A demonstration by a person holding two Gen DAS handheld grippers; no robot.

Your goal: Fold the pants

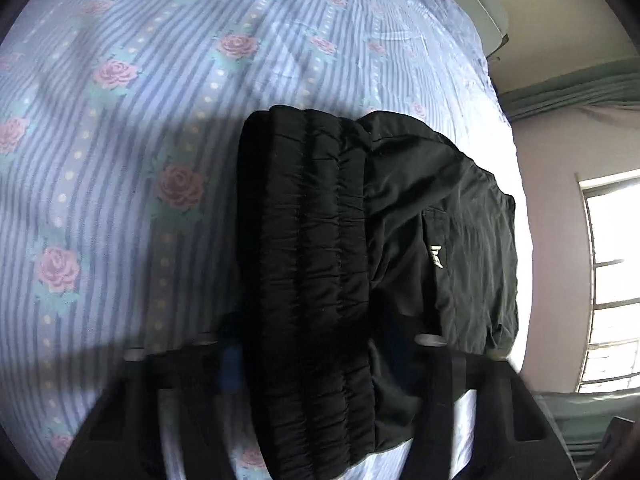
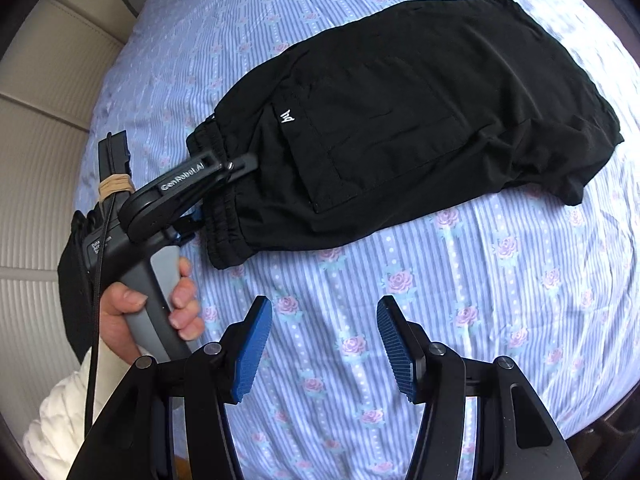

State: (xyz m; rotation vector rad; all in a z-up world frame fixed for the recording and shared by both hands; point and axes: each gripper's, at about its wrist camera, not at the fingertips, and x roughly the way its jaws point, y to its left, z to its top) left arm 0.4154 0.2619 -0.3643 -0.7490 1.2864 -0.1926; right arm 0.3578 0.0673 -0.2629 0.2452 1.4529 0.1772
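Observation:
Black pants [image 2: 400,120] lie folded into a thick bundle on the bed, with a small white logo [image 2: 289,117] beside a back pocket. In the left wrist view the gathered elastic waistband [image 1: 316,264] fills the space between the fingers. My left gripper [image 2: 224,168] is shut on the waistband at the bundle's left end, with the fingertips hidden in the cloth. My right gripper [image 2: 324,344] is open and empty, its blue pads [image 2: 256,348] over bare sheet just in front of the pants.
The bed carries a blue striped sheet with pink roses [image 2: 440,300]. A beige padded headboard [image 2: 44,128] runs along the left. In the left wrist view the bed's edge, a wall and a bright window [image 1: 608,280] lie to the right.

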